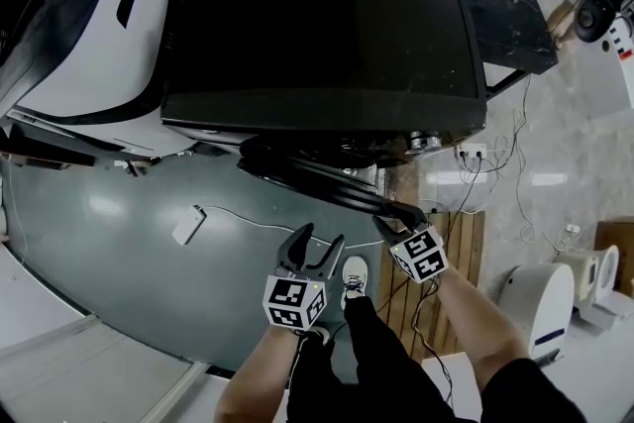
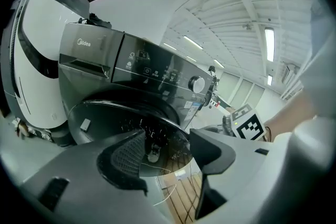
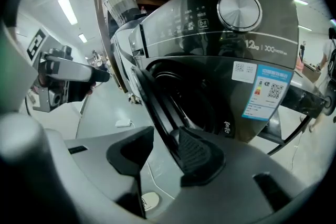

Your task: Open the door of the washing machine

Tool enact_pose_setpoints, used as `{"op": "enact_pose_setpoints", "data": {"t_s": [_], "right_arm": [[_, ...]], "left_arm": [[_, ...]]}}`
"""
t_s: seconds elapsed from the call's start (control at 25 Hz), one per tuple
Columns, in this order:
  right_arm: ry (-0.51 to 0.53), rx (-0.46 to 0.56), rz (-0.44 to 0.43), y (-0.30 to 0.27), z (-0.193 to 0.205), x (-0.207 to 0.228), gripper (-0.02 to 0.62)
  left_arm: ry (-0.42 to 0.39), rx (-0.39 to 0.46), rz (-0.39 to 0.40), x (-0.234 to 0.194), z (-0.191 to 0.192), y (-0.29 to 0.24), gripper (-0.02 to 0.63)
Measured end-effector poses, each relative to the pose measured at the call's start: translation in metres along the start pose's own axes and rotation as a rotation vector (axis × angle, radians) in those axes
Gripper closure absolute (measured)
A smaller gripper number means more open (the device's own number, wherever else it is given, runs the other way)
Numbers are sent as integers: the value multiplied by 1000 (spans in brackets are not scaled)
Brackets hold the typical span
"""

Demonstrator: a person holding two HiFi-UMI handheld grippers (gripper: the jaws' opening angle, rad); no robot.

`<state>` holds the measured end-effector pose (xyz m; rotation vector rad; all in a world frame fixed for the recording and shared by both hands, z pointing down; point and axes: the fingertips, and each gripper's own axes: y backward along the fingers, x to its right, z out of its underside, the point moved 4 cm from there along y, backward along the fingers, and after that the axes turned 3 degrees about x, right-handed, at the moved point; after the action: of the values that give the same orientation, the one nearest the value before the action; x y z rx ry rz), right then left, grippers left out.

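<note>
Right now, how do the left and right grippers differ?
The right gripper has the edge of the door between its jaws; the left gripper has nothing between its jaws. The right gripper is at the door's free end; the left gripper hangs nearer the person, over the floor, apart from the door. Shared: both have jaws apart and point toward the washing machine.

Sticker [image 3: 266,93] print too small, drum [image 3: 195,98] interior dark
</note>
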<state>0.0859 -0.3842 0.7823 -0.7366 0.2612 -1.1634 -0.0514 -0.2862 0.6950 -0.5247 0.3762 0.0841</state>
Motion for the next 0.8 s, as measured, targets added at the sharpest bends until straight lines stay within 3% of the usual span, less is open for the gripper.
{"op": "enact_pose_setpoints", "data": {"t_s": [0.28, 0.8], "right_arm": [[5, 45, -120, 19, -2, -29, 428], [-43, 149, -169, 34, -32, -62, 428]], "left_arm": [[26, -11, -11, -2, 11, 1, 341], [67, -46, -42, -14, 35, 19, 341]]}}
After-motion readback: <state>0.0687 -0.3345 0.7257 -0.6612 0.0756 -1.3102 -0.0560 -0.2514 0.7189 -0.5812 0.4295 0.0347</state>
